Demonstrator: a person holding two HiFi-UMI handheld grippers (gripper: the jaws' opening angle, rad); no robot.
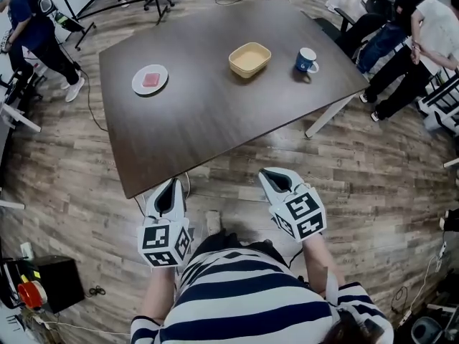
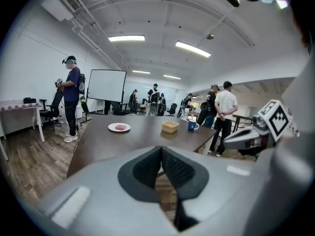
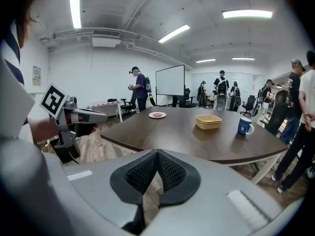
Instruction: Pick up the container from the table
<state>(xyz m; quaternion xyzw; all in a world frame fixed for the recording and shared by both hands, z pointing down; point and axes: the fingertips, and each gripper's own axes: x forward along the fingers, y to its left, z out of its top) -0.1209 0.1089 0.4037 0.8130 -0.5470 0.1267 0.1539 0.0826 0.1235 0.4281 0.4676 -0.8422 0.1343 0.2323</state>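
Note:
The container (image 1: 249, 59) is a shallow tan tub, empty, standing towards the far side of the dark wooden table (image 1: 208, 120). It also shows small and distant in the left gripper view, container (image 2: 170, 127), and in the right gripper view, container (image 3: 208, 121). My left gripper (image 1: 170, 189) and right gripper (image 1: 270, 176) hover over the floor just short of the table's near edge, well away from the tub. Both point at the table. The left gripper (image 2: 160, 150) has its pads together with nothing between them, and so has the right gripper (image 3: 157, 154).
A white plate (image 1: 150, 79) with a pink item lies left of the tub, a blue mug (image 1: 306, 61) right of it. Several people stand round the room, two close to the table's far right corner. Office chairs and a whiteboard stand beyond; cables and a black box lie on the floor.

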